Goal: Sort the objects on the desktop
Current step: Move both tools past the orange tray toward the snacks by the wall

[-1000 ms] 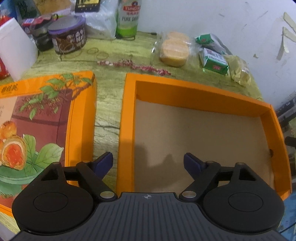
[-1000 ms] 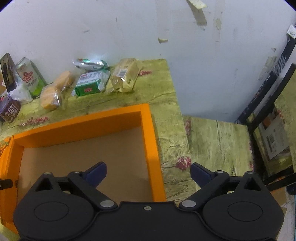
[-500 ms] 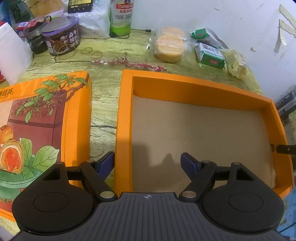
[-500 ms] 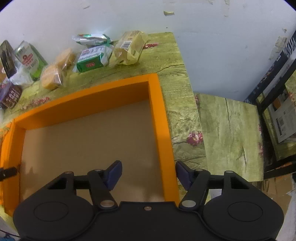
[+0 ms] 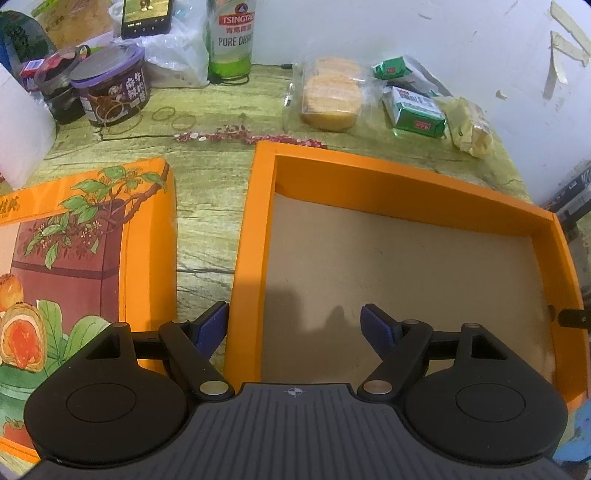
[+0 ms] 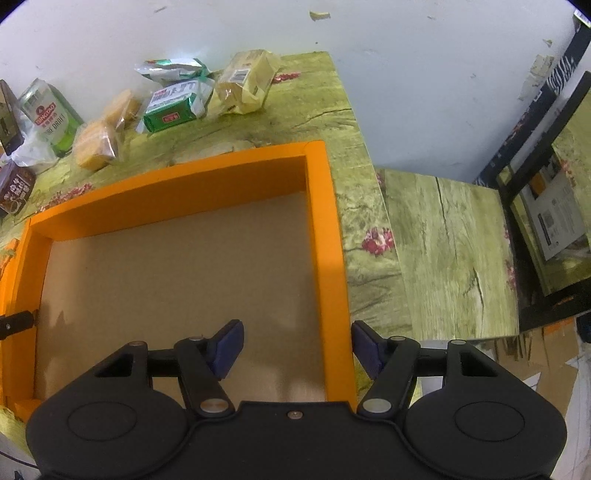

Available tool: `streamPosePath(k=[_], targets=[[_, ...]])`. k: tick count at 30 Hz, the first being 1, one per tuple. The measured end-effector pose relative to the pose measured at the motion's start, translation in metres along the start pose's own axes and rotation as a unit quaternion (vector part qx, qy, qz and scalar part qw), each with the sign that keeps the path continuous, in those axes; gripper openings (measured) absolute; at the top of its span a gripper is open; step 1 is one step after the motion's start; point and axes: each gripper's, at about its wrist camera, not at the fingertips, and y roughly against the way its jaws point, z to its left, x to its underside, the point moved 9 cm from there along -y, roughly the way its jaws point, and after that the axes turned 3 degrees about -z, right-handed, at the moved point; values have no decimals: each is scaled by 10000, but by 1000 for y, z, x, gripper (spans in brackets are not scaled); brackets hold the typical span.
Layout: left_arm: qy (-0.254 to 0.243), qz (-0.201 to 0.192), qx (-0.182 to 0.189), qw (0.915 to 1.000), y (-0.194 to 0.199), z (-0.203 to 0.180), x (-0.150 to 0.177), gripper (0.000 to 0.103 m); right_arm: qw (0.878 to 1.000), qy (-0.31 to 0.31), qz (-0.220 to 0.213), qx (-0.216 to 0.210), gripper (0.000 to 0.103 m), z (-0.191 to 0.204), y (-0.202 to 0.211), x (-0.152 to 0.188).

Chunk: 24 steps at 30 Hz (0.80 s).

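Observation:
An open orange box (image 5: pixel 255 236) with a bare brown floor lies on the table, also in the right wrist view (image 6: pixel 328 236). My left gripper (image 5: pixel 295 326) is open and straddles the box's left wall. My right gripper (image 6: pixel 297 347) is open and straddles its right wall. Beyond the box lie wrapped yellow cakes (image 5: pixel 330 98), a green packet (image 5: pixel 415 112) and a yellow snack bag (image 5: pixel 469 127); they also show in the right wrist view as the cakes (image 6: pixel 99 142), the green packet (image 6: pixel 171 110) and the yellow bag (image 6: pixel 245 81).
The printed orange box lid (image 5: pixel 74 258) lies left of the box. A beer can (image 5: pixel 231 37), a purple-lidded jar (image 5: pixel 110 86), a phone (image 5: pixel 147 16) and rubber bands (image 5: pixel 173 116) stand at the back. The table ends right of the box, with a lower stool (image 6: pixel 450 254) beside it.
Both grippers have dropped closer to the box. The right gripper has narrowed around the right wall, and the left gripper has shifted so its left finger is outside the left wall.

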Motion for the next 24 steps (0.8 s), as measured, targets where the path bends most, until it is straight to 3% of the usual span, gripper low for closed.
streamPosePath(k=[24], targets=[[-87,-9,-58,9999,2,5,4,79,9999,-107,-3,57,66,7,1,8]])
